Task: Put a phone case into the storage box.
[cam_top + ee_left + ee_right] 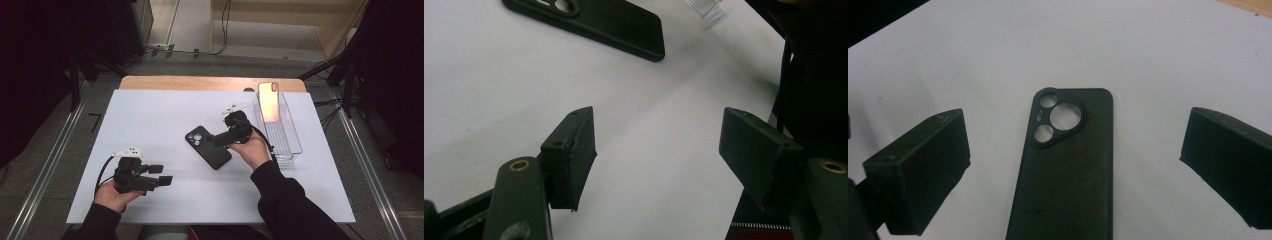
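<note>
A black phone case lies flat, camera cut-outs up, in the middle of the white table sheet. My right gripper hovers at the case's right edge, pointing left over it. In the right gripper view the case lies beneath and between the wide-open jaws of my right gripper, and neither pad touches it. My left gripper rests near the front left, open with nothing between its jaws. The left gripper view looks past my left gripper to the case farther off.
A clear plastic box stands at the right of the sheet, with a phone leaning upright at its far end. Its corner peeks into the left gripper view. A dark sleeve is at that view's right.
</note>
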The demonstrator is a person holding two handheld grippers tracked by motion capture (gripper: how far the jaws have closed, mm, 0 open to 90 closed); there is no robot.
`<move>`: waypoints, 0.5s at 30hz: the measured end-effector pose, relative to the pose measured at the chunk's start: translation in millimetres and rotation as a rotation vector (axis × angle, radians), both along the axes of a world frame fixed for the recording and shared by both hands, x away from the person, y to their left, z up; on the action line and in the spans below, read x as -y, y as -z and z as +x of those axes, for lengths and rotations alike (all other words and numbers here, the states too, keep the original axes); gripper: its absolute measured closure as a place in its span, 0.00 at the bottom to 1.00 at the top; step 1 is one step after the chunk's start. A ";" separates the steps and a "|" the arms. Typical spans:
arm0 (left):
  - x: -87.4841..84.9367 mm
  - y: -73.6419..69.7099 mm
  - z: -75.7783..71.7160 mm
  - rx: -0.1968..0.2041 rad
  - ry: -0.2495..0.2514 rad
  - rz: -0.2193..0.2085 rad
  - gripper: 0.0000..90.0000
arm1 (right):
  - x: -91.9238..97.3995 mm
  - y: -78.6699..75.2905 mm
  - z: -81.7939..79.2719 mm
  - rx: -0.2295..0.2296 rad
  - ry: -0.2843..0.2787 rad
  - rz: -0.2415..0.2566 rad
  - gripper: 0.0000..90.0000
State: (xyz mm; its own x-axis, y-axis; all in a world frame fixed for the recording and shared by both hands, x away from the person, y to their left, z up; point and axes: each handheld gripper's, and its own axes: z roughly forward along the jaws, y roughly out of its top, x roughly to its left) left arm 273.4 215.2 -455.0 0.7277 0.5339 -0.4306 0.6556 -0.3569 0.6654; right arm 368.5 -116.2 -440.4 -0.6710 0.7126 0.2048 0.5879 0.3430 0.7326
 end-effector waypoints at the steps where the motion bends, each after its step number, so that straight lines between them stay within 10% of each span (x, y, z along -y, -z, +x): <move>1: 0.0 0.0 -0.1 0.001 0.000 0.001 0.34 | -1.7 0.2 1.4 0.004 0.000 -0.003 0.00; 15: -1.5 0.5 -0.2 -0.001 -0.008 -0.001 0.34 | -13.4 11.6 6.0 0.002 0.003 -0.046 0.00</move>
State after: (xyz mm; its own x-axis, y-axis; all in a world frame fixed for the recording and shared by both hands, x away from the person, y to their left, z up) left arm 273.3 216.7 -455.5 0.7231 0.5392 -0.4319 0.6592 -0.3516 0.6647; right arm 374.5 -102.8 -452.0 -0.6692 0.7234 0.1699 0.5873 0.3748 0.7174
